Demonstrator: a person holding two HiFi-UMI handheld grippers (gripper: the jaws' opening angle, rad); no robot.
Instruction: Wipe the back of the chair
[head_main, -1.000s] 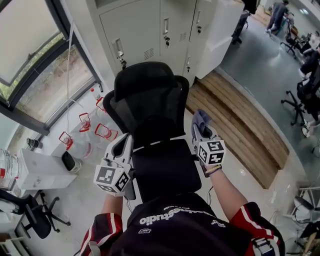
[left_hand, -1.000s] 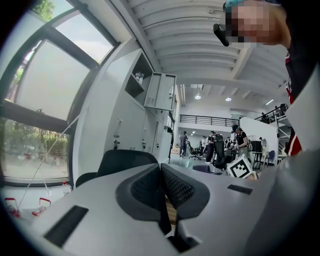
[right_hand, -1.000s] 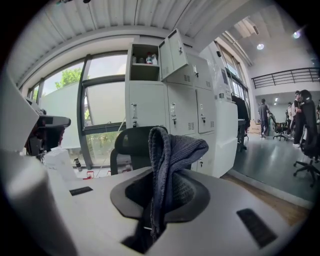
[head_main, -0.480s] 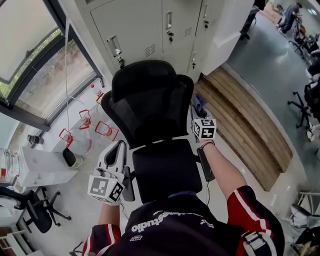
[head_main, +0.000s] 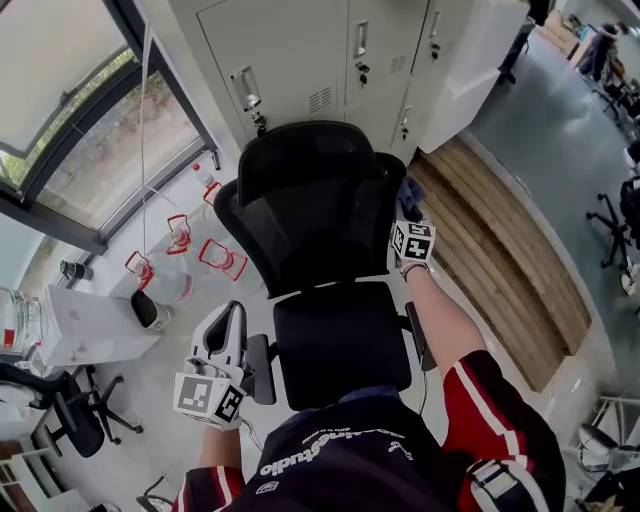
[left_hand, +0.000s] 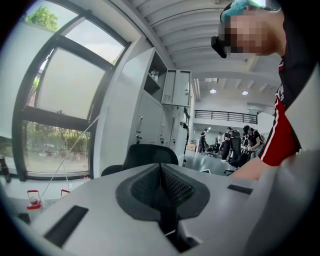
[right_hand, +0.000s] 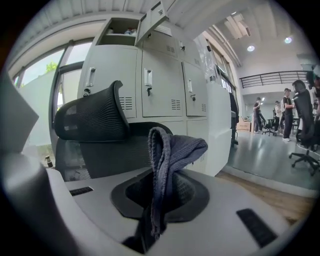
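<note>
At lower left the left tool (head_main: 229, 320) sat beside the seat, jaws together and empty, the black chair (head_main: 315, 205) filled the centre, and the right tool (head_main: 409, 214) pinched a grey cloth (head_main: 408, 189) at the backrest's right edge.

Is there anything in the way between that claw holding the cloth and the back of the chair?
Nothing visible. The right claw, shut on the grey cloth, sits by the right edge of the chair back, and nothing shows between them.
</note>
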